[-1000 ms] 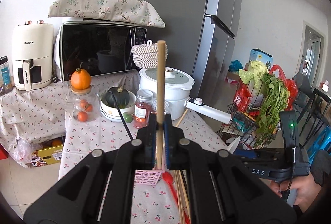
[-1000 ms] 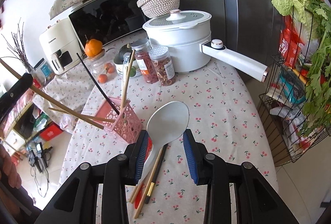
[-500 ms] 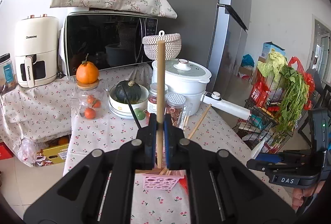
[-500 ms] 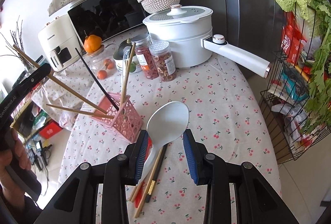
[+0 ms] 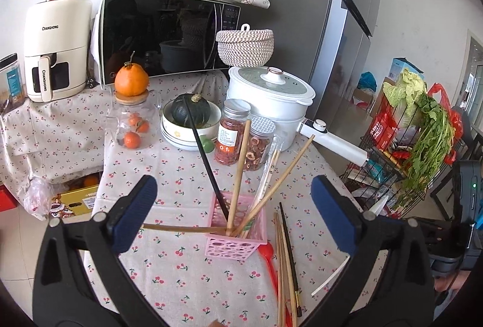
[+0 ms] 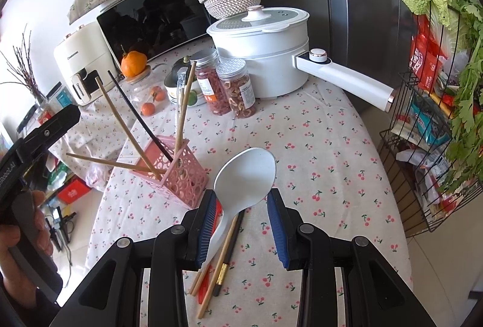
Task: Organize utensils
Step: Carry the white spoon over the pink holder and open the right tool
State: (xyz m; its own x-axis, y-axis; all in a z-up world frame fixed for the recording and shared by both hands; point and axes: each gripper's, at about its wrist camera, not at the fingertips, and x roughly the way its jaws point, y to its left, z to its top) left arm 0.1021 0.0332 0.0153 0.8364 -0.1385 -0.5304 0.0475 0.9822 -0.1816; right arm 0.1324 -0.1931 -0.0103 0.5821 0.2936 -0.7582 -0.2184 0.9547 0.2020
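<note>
**Readable text in the kitchen**

Far to the left of the claw in the left wrist view, the cream air fryer (image 5: pixel 55 48) carries the brand "CHANGHONG" twice: once across its upper front and once running down its handle. In the right wrist view the same brand sits on the fryer's front but is too small to read surely. At the far left of that view, the body of the left gripper (image 6: pixel 36 143) shows white lettering ending in "Robot.AI". Labels on the spice jars (image 5: pixel 231 132) and the fridge note are illegible.
</note>
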